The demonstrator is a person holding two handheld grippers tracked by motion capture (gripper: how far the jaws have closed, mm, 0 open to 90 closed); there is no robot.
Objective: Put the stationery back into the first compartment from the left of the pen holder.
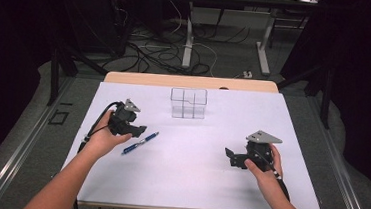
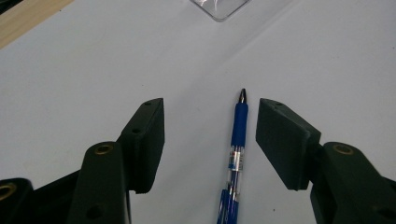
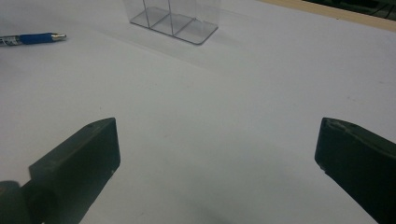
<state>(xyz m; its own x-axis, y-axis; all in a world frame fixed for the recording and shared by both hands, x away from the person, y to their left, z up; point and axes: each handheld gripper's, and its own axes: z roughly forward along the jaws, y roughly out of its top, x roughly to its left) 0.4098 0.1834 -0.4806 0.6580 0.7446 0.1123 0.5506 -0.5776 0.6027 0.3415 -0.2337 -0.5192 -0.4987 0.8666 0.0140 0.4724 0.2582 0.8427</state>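
A blue pen (image 1: 140, 143) lies flat on the white table top (image 1: 187, 180), left of centre, its tip toward the far right. My left gripper (image 1: 140, 129) hovers just above and behind it, open. In the left gripper view the pen (image 2: 236, 154) runs up between the two jaws, nearer the right one, and touches neither; the left gripper (image 2: 210, 121) is open. A clear divided plastic holder (image 1: 188, 103) stands upright at the far middle. My right gripper (image 1: 228, 155) rests low at the right, open wide with nothing between the jaws. In the right gripper view the pen (image 3: 32, 38) lies at the far left and the holder (image 3: 175, 16) straight ahead.
The white sheet covers a wooden table whose far edge (image 1: 190, 81) shows as a tan strip. Beyond it are a dark floor with cables (image 1: 167, 53) and white table legs (image 1: 188, 39). A corner of the clear holder (image 2: 219, 7) shows at the top of the left gripper view.
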